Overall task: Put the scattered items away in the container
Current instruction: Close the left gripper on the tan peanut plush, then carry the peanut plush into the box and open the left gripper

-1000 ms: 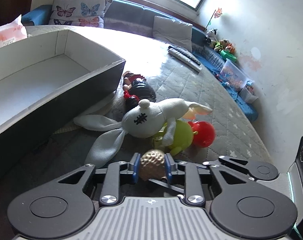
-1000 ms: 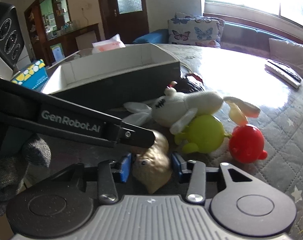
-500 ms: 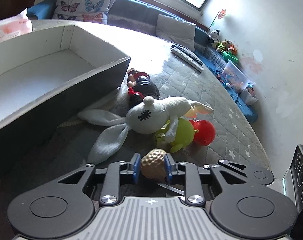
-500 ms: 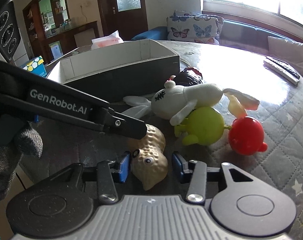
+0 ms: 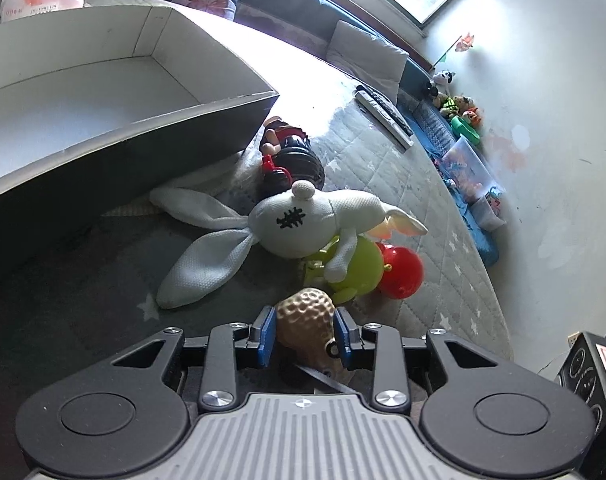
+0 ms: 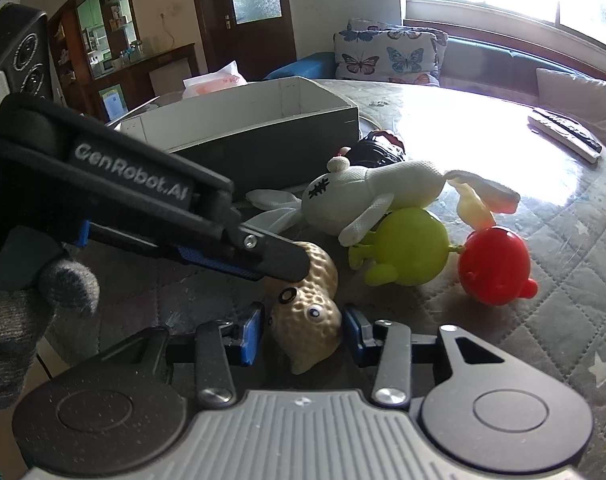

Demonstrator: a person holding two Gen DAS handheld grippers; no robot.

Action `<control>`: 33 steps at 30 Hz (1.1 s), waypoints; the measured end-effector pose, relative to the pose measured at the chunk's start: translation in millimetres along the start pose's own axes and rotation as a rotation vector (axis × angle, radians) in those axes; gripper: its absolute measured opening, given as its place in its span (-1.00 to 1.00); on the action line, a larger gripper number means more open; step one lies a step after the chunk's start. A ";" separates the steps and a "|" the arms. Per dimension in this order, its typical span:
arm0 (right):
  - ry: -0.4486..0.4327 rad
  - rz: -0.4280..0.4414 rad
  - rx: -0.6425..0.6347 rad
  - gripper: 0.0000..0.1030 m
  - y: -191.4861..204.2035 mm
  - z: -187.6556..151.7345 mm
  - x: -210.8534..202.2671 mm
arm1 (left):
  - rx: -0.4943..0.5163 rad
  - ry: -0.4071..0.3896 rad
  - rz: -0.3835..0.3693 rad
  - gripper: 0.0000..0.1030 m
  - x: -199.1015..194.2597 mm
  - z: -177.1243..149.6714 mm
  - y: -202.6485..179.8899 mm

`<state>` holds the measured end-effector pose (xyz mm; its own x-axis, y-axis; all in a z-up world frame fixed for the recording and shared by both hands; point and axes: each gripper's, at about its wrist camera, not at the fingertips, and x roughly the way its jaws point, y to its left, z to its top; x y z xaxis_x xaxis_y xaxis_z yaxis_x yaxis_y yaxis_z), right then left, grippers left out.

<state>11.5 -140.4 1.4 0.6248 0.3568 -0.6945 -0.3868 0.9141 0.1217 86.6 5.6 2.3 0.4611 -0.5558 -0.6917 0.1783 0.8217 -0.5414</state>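
The peanut toy (image 6: 309,312) lies near the front edge of the quilted surface (image 6: 563,240), between both grippers. The right gripper (image 6: 301,336) straddles its eyed end, jaws closing, small gaps showing at each pad. The left gripper (image 5: 303,334) brackets the other end, jaws opening; whether its pads touch is unclear. Only the right view shows the eyes and a gloved hand (image 6: 31,312). Beyond lie the white rabbit (image 5: 303,224), green toy (image 5: 359,268), red toy (image 5: 399,272), and, far left, the empty box (image 5: 123,128).
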 end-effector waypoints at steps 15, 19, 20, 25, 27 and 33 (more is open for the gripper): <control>-0.015 0.020 -0.047 -0.29 11.4 8.2 -1.5 | -0.038 -0.031 -0.025 -0.28 -11.2 0.9 4.0; -0.053 0.032 -0.088 -0.29 18.2 23.9 -5.0 | -0.051 -0.087 -0.036 -0.28 -30.0 12.7 7.0; -0.065 0.039 -0.100 -0.29 19.9 31.6 -5.0 | -0.049 -0.105 -0.034 -0.28 -35.0 17.3 7.4; -0.120 0.057 -0.168 -0.29 27.5 71.7 3.4 | -0.048 -0.182 -0.018 -0.29 -54.6 50.0 12.2; -0.133 0.064 -0.190 -0.29 30.0 90.2 9.4 | -0.055 -0.211 -0.009 -0.29 -59.8 65.8 16.6; -0.127 0.080 -0.235 -0.29 37.8 143.0 46.9 | -0.089 -0.263 0.030 -0.29 -58.2 112.8 39.8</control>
<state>123.2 -61.6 74.9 0.6600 0.4612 -0.5930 -0.5762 0.8173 -0.0057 165.0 84.9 74.9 0.6769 -0.4701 -0.5663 0.0895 0.8163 -0.5707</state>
